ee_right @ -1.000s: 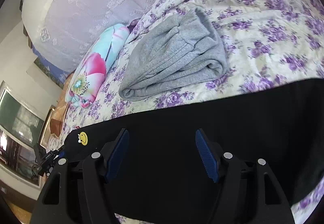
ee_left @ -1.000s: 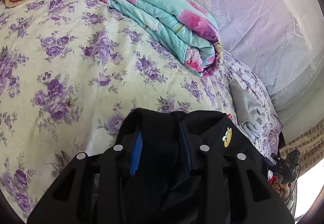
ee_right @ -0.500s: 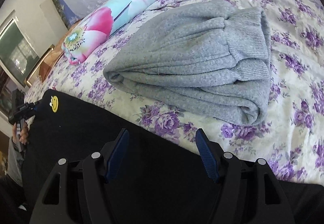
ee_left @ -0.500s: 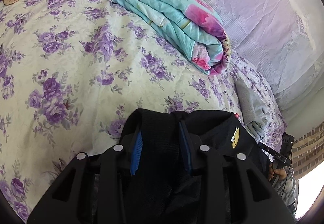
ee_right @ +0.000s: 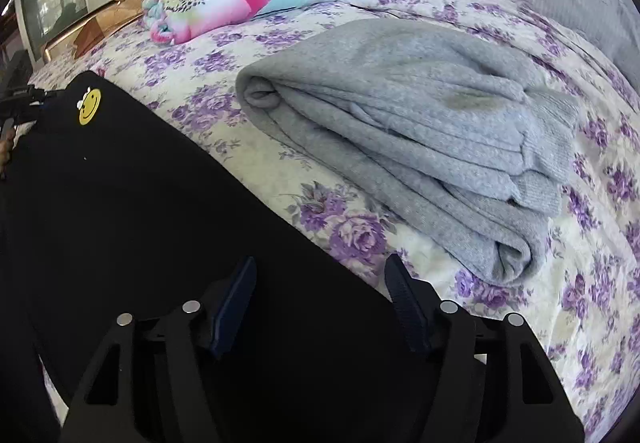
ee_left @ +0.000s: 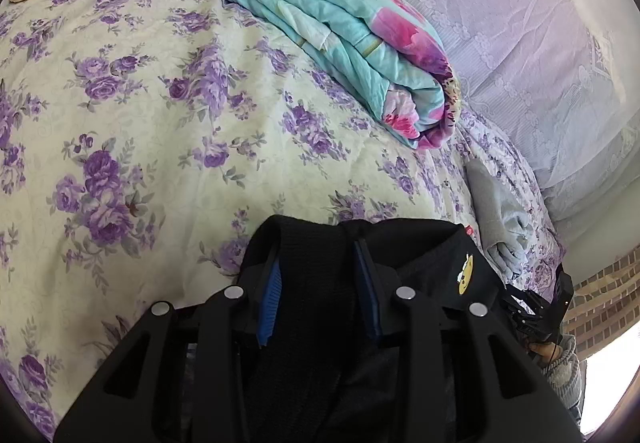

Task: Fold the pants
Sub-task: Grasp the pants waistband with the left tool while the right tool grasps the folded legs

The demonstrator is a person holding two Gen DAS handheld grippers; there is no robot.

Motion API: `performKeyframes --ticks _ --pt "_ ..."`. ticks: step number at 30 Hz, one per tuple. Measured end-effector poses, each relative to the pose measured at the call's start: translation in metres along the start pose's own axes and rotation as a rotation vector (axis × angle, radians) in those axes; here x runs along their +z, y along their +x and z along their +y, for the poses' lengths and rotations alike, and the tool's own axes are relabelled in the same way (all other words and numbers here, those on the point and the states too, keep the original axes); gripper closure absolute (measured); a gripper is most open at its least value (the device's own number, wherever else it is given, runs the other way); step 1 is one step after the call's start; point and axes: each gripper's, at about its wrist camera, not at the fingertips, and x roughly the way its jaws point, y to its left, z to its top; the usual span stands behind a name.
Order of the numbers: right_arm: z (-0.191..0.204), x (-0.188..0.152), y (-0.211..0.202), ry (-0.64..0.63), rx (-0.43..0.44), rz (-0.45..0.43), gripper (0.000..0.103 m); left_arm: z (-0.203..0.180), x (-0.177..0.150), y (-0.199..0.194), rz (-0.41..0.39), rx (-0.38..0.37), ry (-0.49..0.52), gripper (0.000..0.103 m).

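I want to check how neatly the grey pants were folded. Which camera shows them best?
The right wrist view: the grey pants lie large and near the middle on the flowered bedspread, with layers and ribbed cuffs plain. The left wrist view shows only a narrow sliver at the right, beyond the black pants.

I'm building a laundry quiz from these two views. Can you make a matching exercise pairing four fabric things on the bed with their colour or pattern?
Things:
1. pants
2. folded sweatpants
3. folded quilt
4. bedsheet

Looks:
A. turquoise with pink flowers
B. plain grey
C. black with a yellow smiley patch
D. cream with purple roses

Pairs: 1-C, 2-B, 3-A, 4-D
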Motion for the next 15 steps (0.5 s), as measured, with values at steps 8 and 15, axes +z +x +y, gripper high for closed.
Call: performKeyframes --ticks 8,15 --pt "0.016 -0.001 -0.003 -0.024 0.009 0.006 0.084 -0.002 0.001 -0.004 -0.023 -0.014 0.011 0.070" --pt "0.037 -0.013 -0.036 0.024 -0.041 -0.041 0.096 -0.004 0.003 -0.018 -0.081 -0.055 0.011 0.070"
